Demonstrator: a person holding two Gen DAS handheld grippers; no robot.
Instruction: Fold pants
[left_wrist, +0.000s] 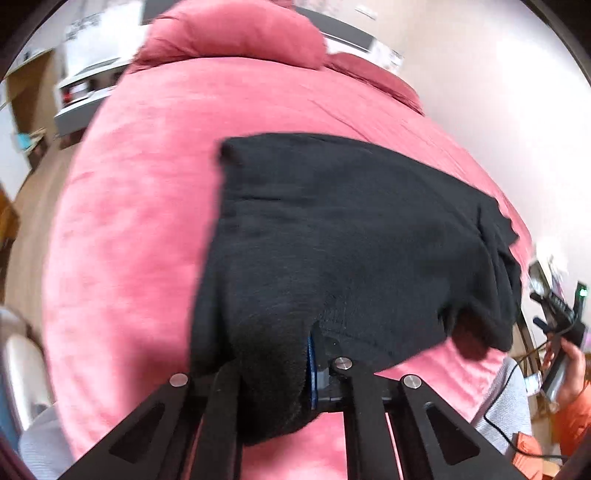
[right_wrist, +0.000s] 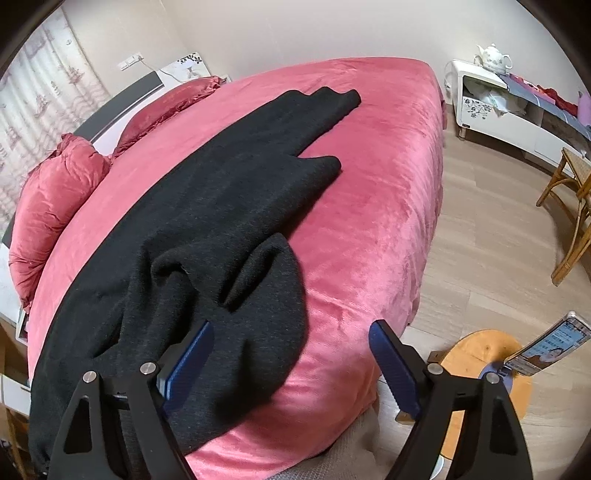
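light: soft, even, indoor | left wrist: motion-blurred | right wrist: sharp | edges: fisheye-bent, dark corners

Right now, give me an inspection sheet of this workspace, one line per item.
Surface: bed under a pink cover, pillows at its head.
Job's things: black pants spread on the bed, legs lying apart.
Clutter: nothing seen on the bed besides the pants.
Grippers: left gripper shut on pants fabric; right gripper open, near the pants' edge.
Cables: black cable by the right gripper.
Surroundings: white cabinet with teapot, rattan chair, wooden stool, curtain.
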